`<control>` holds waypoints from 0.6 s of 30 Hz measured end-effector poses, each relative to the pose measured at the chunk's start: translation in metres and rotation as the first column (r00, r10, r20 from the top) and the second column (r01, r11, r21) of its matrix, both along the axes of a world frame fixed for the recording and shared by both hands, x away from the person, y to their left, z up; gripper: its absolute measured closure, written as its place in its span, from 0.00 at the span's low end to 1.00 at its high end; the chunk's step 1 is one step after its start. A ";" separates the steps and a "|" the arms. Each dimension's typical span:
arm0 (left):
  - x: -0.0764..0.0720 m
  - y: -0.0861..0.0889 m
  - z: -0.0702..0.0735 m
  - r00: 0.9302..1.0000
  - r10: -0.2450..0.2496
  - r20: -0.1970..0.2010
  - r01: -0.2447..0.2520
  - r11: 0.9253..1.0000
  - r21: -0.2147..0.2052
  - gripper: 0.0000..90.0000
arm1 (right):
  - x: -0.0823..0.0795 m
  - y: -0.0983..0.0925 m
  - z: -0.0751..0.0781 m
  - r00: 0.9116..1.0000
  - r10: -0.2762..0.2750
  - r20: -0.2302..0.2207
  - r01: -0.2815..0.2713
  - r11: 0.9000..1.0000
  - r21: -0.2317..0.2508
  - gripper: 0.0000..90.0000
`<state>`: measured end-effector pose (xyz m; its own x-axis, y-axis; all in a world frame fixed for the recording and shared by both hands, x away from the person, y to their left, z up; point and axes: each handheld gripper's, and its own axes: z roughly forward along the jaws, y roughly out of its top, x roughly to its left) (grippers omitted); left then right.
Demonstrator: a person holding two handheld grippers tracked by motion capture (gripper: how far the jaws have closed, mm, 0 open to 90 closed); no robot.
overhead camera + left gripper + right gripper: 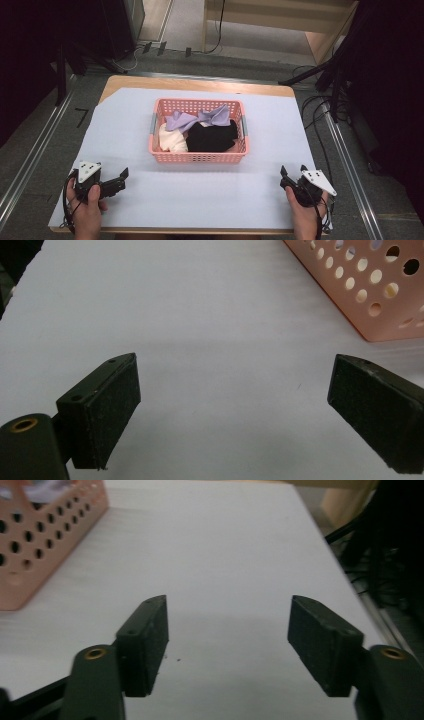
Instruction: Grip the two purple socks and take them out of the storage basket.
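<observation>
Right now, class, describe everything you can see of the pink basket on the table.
The pink basket is a rectangular tub that looks like plastic, its walls pierced with rows of round holes, with a grey handle at each short end. It sits upright on the white sheet near the table's middle, apart from both grippers. Inside lie a lilac cloth, a black cloth and a cream cloth, bunched together.

Overhead forward-down view; two low claw cameras sharing basket (198,156) corners.
</observation>
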<state>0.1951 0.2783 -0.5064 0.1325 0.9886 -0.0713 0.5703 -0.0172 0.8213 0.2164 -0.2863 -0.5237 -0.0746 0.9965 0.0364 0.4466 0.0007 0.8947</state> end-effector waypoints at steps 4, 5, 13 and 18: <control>0.000 0.000 0.000 1.000 0.002 -0.005 -0.002 1.000 0.004 0.08 | 0.004 0.006 0.006 0.998 0.041 -0.037 -0.039 0.998 0.043 0.42; 0.000 0.000 0.000 1.000 0.003 -0.006 -0.003 1.000 0.005 0.08 | 0.005 0.011 0.010 0.998 0.048 -0.030 -0.047 0.998 0.033 0.43; 0.000 0.001 0.000 1.000 0.002 0.001 -0.002 1.000 -0.014 0.08 | 0.017 0.047 0.040 0.993 0.113 -0.039 -0.113 0.994 0.005 0.44; 0.001 0.001 0.000 1.000 0.000 -0.006 0.000 1.000 -0.013 0.08 | 0.035 0.073 0.056 0.990 0.126 -0.054 -0.127 0.992 -0.005 0.44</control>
